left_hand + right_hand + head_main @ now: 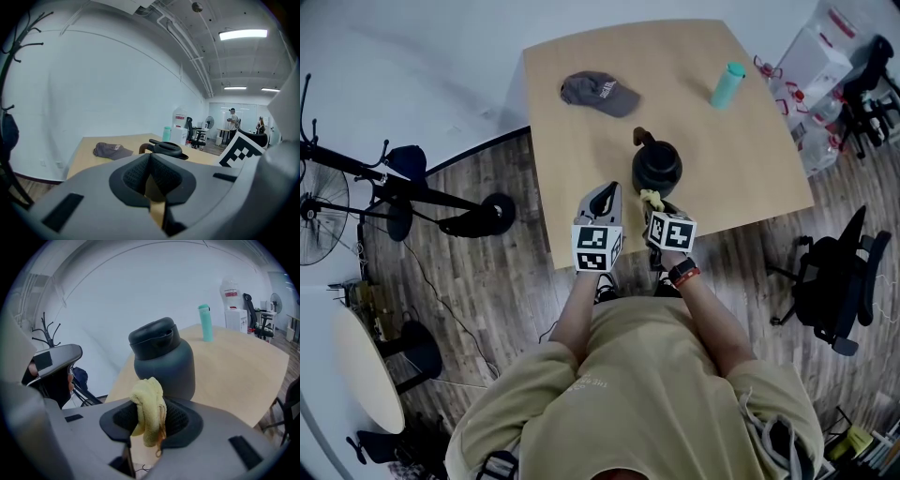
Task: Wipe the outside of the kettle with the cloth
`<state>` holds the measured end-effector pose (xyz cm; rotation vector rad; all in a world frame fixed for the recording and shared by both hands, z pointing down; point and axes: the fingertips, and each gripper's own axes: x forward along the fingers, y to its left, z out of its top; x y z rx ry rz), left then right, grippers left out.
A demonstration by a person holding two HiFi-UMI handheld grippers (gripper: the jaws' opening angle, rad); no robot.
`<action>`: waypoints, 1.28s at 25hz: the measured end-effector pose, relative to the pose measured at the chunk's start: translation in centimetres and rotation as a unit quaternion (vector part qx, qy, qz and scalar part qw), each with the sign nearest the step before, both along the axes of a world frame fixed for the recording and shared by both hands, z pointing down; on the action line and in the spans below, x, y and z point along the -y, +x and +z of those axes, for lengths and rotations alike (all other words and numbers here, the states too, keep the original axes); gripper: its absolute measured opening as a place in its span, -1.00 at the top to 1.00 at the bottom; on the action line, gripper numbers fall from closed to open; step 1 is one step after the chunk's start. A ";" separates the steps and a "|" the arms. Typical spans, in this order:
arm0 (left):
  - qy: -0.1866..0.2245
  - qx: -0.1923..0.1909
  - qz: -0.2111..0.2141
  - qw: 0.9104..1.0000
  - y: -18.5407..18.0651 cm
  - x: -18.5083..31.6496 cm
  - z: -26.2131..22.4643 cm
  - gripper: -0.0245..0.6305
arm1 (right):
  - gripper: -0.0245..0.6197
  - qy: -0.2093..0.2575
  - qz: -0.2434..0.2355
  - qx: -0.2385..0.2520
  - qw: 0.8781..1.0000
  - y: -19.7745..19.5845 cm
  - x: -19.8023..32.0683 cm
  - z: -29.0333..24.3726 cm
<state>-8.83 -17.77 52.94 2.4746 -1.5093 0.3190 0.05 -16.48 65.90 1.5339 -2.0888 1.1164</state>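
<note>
the right gripper [149,422] has its jaws clamped on the yellow cloth [148,409] just beside the kettle [163,363] near the front edge of the desk [572,150], the left gripper [150,182] has its jaws together and empty, and the wiping looks barely begun, if at all.

Head view looks steeply down on table [703,150]; both gripper views look low across it, near kettle [161,362].

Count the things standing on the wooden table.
3: a grey cap far left, a teal bottle far right, the black kettle near the front edge. The yellow cloth is clamped in the right claw, not counted. The near edge is partly covered.
</note>
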 end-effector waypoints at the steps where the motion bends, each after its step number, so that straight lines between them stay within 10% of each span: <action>1: 0.000 0.000 0.000 1.000 0.3 0.0 0.0 0.85 | 0.49 0.001 -0.001 -0.002 1.000 0.3 -0.1 -0.1; 32: -0.005 0.021 -0.038 0.999 6.1 0.8 1.1 0.85 | 0.49 0.029 -0.021 -0.039 0.999 11.5 4.1 -0.1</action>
